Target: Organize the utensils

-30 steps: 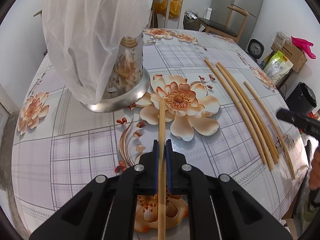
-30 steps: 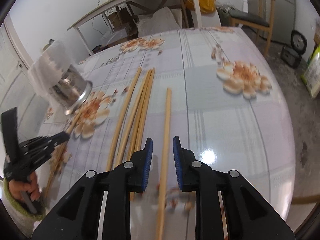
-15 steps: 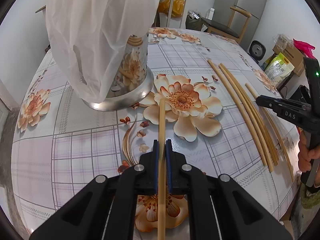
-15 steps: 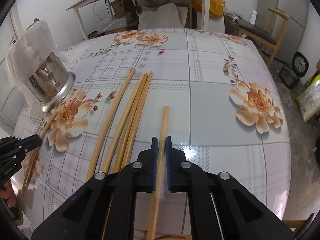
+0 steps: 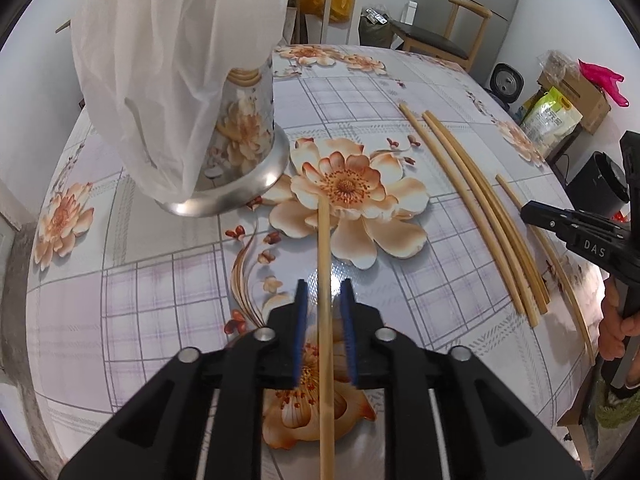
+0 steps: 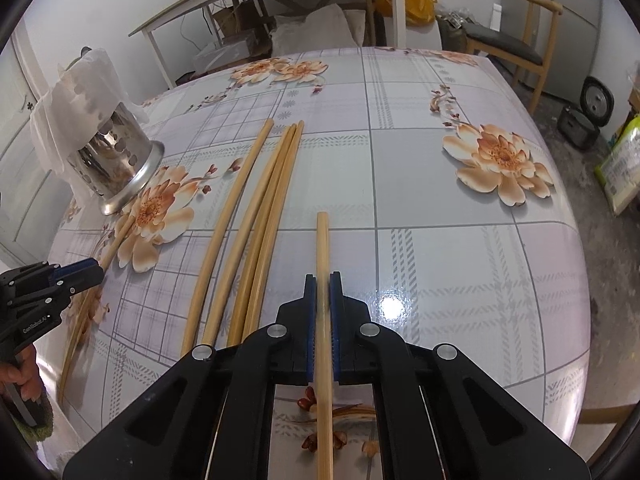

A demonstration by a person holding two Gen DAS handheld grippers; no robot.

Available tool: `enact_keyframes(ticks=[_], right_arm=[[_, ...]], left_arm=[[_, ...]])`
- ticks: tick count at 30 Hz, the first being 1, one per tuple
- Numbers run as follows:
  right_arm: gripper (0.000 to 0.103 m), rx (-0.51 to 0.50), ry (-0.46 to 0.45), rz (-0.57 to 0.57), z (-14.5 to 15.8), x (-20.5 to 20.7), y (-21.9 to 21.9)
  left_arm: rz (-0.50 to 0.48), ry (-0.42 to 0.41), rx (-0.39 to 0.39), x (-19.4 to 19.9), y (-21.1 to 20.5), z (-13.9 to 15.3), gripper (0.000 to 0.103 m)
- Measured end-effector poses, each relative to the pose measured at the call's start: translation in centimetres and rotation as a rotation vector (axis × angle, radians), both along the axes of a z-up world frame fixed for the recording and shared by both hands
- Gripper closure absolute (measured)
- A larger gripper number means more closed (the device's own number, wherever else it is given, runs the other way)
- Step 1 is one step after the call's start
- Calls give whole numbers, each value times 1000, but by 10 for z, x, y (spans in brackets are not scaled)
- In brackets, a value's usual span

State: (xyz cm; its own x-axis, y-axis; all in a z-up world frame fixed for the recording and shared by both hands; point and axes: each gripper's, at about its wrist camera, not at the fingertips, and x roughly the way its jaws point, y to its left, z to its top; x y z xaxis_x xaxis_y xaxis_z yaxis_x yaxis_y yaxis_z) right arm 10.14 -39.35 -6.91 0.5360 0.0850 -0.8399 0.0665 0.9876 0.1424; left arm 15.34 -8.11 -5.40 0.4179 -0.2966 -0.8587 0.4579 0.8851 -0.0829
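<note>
two grippers, opposite changes: the left gripper, clamped a second ago, is opening, its pads now clear of the chopstick lying between them, tip toward the steel holder ahead-left. the right gripper, previously apart, now pinches its own chopstick, three loose chopsticks to its left. judgement: one released, one ready to lift.

Six long bamboo chopsticks flat on table; steel holder upright, bag-draped.
</note>
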Motion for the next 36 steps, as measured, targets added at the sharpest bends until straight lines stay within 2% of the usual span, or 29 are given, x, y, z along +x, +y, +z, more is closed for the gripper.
enact_keyframes(ticks=[5,15,22,36], right_arm=[[99,13,-5,5,-1,-2,-3],[99,21,-4,10,-2,-3,-4],[98,11,18,18,-3,1,-1],[97,-93,8,39,-7,18,13]], left_arm=[[-65,-1,40,9,-7,7,81],[-107,69,77,32,-23,-3,82],[-104,43,110,35,-28,-4,82],[-90,8,133,33,-26,-4,93]])
